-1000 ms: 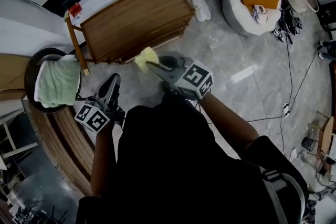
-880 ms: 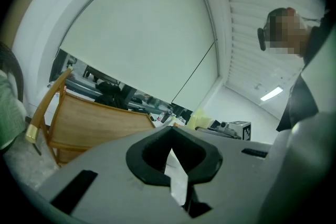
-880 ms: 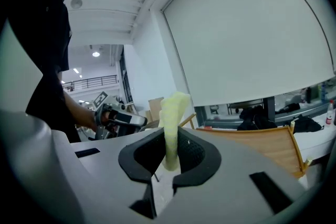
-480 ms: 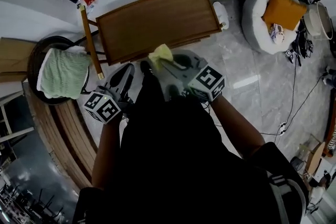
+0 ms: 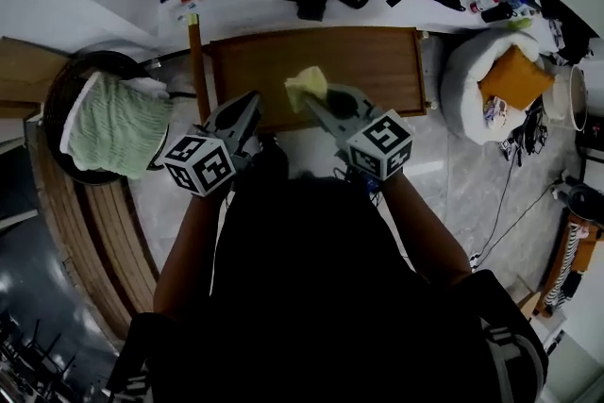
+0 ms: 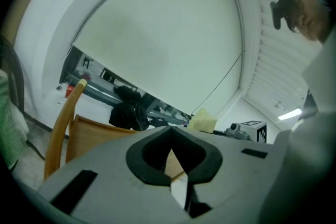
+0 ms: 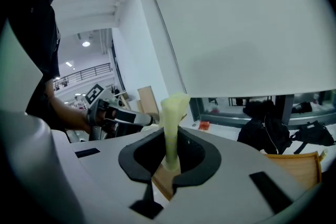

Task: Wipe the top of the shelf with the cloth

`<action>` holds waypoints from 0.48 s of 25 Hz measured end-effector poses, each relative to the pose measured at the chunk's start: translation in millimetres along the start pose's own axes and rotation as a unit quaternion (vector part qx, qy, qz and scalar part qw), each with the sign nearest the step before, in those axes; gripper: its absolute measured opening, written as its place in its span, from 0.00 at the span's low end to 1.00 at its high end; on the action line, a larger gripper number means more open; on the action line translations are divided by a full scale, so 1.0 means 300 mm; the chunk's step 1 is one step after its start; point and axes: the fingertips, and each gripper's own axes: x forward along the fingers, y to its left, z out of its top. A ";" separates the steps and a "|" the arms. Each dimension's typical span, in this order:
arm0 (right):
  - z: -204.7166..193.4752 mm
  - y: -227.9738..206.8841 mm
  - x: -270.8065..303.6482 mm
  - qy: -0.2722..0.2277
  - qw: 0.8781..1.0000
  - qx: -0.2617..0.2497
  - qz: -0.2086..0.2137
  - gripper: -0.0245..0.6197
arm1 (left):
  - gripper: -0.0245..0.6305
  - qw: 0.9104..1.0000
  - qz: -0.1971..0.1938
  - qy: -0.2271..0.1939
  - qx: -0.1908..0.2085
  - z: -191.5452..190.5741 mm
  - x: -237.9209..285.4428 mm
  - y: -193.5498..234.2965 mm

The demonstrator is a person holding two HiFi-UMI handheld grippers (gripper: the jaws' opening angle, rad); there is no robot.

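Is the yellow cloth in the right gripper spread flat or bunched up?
Bunched up: the pale yellow cloth stands as a narrow crumpled strip pinched in the right gripper.

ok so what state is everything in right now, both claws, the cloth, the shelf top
left claw, shut, nothing in it
right claw, shut on the cloth
cloth, bunched, sticking up out of the right claw over the shelf's front edge
shelf top, level; whether the cloth touches it cannot be told
green towel, draped over a round dark seat
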 end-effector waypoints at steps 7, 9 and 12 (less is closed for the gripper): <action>0.097 -0.068 0.274 0.027 1.000 -0.004 -0.009 0.11 | 0.05 0.997 0.075 0.028 -0.018 0.143 0.008 0.206; 0.096 -0.090 0.343 0.044 0.999 -0.002 -0.011 0.11 | 0.05 0.995 0.095 0.029 -0.031 0.177 0.011 0.255; 0.066 -0.097 0.429 0.068 0.998 0.016 0.010 0.11 | 0.05 0.988 0.138 0.033 -0.062 0.190 0.013 0.334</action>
